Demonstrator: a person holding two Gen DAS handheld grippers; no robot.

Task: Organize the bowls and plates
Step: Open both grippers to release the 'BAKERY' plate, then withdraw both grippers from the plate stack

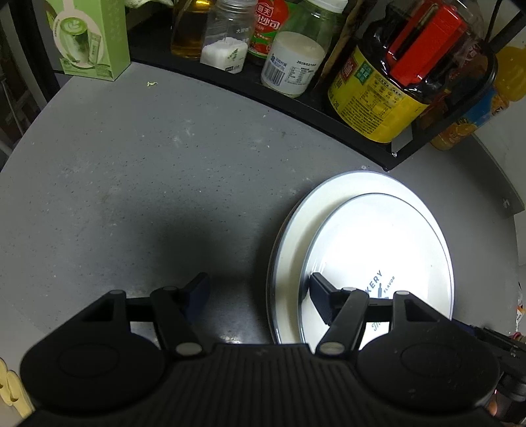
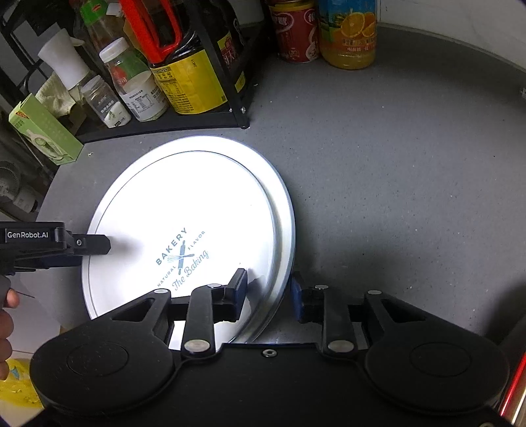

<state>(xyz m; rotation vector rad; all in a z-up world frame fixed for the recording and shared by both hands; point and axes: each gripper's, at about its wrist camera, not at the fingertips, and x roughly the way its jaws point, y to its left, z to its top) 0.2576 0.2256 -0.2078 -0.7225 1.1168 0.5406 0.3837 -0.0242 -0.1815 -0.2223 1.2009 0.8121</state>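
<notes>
Two white plates lie stacked on the grey countertop (image 1: 131,164). The smaller plate (image 1: 388,243), printed "BAKERY FLAVOR", rests on the larger plate (image 1: 292,230). My left gripper (image 1: 259,285) is open, with one finger over the smaller plate's left rim and the other over bare counter. In the right wrist view my right gripper (image 2: 269,279) is open and straddles the right rims of the smaller plate (image 2: 184,197) and the larger plate (image 2: 283,203): one finger above the plates, one outside the edge. The left gripper's finger (image 2: 98,244) shows over the plate's left side.
A black wire rack (image 1: 328,121) behind the plates holds sauce bottles and jars. A green box (image 1: 95,39) stands at the far left. An orange juice bottle (image 2: 348,33) and a red can (image 2: 296,29) stand behind. A person's hand (image 2: 6,315) is at the left edge.
</notes>
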